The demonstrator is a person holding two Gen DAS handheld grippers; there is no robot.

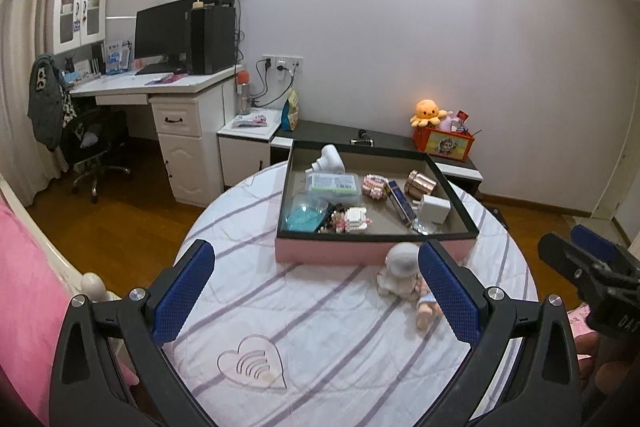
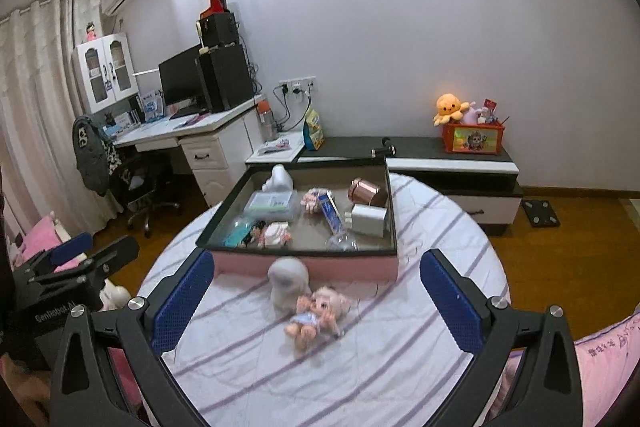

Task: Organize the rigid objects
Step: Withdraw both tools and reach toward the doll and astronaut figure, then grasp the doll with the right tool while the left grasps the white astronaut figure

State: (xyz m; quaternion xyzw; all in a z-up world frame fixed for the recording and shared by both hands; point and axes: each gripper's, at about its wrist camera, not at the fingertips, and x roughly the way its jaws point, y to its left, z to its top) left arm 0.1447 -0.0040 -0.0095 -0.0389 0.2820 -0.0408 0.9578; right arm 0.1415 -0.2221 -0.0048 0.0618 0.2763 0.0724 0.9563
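Note:
A shallow pink box with a dark rim stands on the round striped table, holding several small items: a white charger, a copper jar, a blue slim box, brick figures. In front of the box lie a white figure and a small pale-haired doll. My left gripper is open above the cloth, its right finger just beside the doll. My right gripper is open, the doll between and beyond its fingers.
A white desk with monitor and speakers and an office chair stand at the left. A low dark cabinet behind the table carries an orange toy box. Pink bedding flanks the table.

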